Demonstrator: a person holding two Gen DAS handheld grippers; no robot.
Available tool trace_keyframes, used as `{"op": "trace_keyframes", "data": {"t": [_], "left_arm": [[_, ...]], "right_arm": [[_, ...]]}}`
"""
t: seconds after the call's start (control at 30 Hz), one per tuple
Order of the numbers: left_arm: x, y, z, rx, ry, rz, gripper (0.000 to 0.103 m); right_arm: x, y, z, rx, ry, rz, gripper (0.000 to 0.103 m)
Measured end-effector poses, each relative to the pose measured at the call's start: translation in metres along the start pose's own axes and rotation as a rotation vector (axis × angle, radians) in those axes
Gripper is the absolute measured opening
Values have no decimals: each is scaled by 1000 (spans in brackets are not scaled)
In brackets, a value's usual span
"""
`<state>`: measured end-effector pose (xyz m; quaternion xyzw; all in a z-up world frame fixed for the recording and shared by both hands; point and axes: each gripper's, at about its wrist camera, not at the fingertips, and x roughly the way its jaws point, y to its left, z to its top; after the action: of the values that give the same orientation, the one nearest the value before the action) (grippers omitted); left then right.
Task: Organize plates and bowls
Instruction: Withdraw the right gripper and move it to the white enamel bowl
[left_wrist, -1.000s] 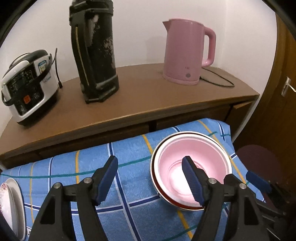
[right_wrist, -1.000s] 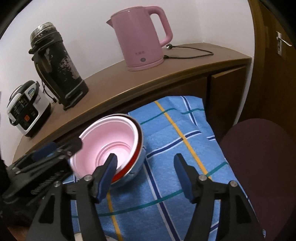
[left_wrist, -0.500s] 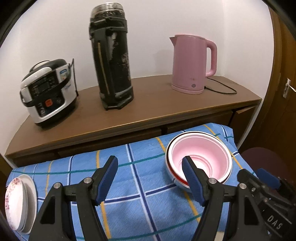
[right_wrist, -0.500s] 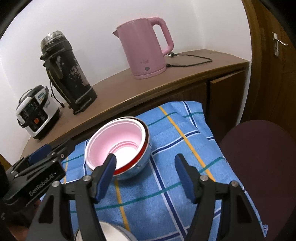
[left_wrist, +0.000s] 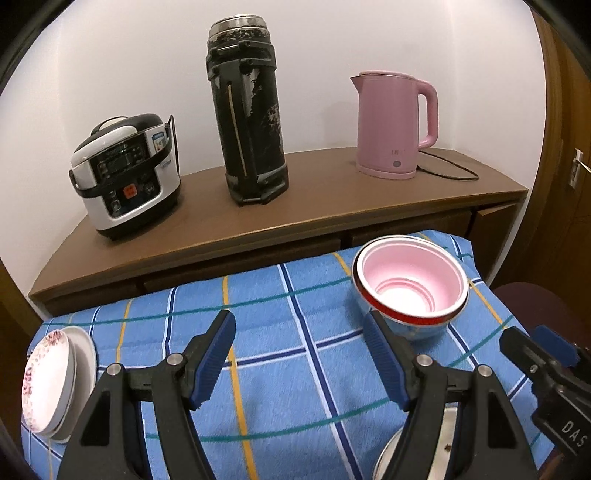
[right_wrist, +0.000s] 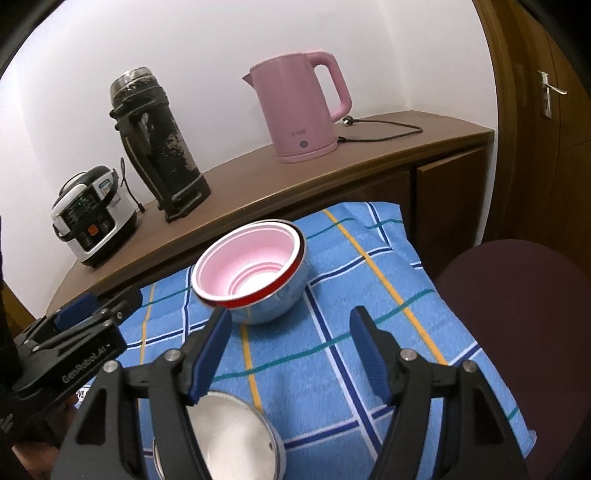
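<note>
Both hand-held grippers hang over a table spread with a blue plaid cloth (left_wrist: 295, 373), and neither grips anything. The left gripper (left_wrist: 299, 363) has its blue-padded jaws spread wide, with only bare cloth between them. The right gripper (right_wrist: 290, 356) also has its jaws apart, with nothing between the pads; the stacked bowls sit just beyond its left finger. That stack, a pink bowl (right_wrist: 251, 264) nested inside a red-rimmed steel bowl (right_wrist: 271, 301), stands upright on the cloth towards the far right of the table, close to the wooden sideboard (left_wrist: 332, 199). A second steel bowl (right_wrist: 225, 439) lies at the near edge, partly hidden behind the right gripper's left finger. At the far left edge of the cloth two plates (left_wrist: 55, 380) lie stacked, the upper one with a flowered rim. On the sideboard stand a white and black multicooker (left_wrist: 125, 173), a tall black thermos (left_wrist: 247, 110) and a pink electric kettle (left_wrist: 395, 125) with its cord trailing to the right. A dark maroon chair seat (right_wrist: 517, 332) sits beside the table's right end.
</note>
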<state>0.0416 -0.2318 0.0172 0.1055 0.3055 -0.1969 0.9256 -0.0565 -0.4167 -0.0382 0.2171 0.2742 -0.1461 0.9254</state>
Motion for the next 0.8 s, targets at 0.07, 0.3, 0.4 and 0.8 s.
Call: {"op": "trace_keyframes", "data": {"t": [0.07, 0.3, 0.4, 0.8], "left_arm": [[-3, 2, -3, -2, -1, 0, 74], [-14, 10, -15, -14, 0, 8, 74], [-17, 13, -20, -19, 1, 7, 74], [-28, 15, -38, 10, 17, 3, 74]], "right_arm": [[-5, 0, -3, 0, -10, 4, 68], [-20, 4, -12, -17, -32, 15, 68], [-28, 8, -17, -34, -39, 18, 68], [-49, 23, -37, -93, -64, 31, 68]]}}
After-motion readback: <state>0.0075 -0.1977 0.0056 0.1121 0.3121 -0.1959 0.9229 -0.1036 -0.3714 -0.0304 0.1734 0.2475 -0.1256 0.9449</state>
